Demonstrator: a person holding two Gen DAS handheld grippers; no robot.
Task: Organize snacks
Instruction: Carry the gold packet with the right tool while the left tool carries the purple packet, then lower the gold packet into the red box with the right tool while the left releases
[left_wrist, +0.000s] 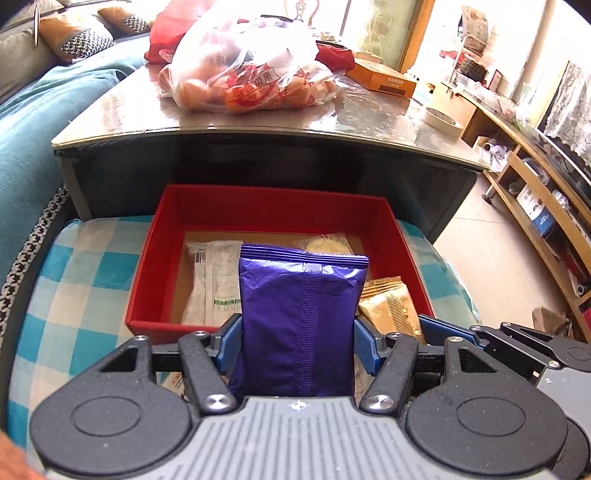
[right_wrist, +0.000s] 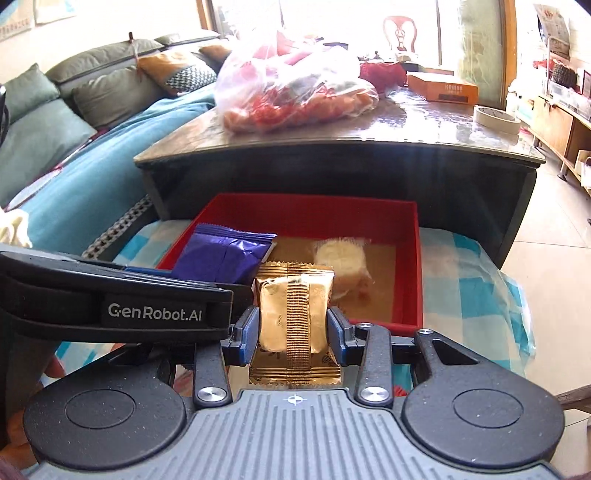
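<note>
Presently, the placing step is judged in hand. The left gripper (left_wrist: 297, 332) is clamped on a glossy purple foil snack packet (left_wrist: 301, 314), the right gripper (right_wrist: 291, 328) on a gold foil snack packet (right_wrist: 293, 314); both are held over the near edge of the red cardboard box (left_wrist: 269, 203). Next: lowering inside, then release.

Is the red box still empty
No, the red box already holds a white packet lying flat on its floor, and a pale one behind it.

Red box (right_wrist: 408, 258) right half unoccupied
</note>
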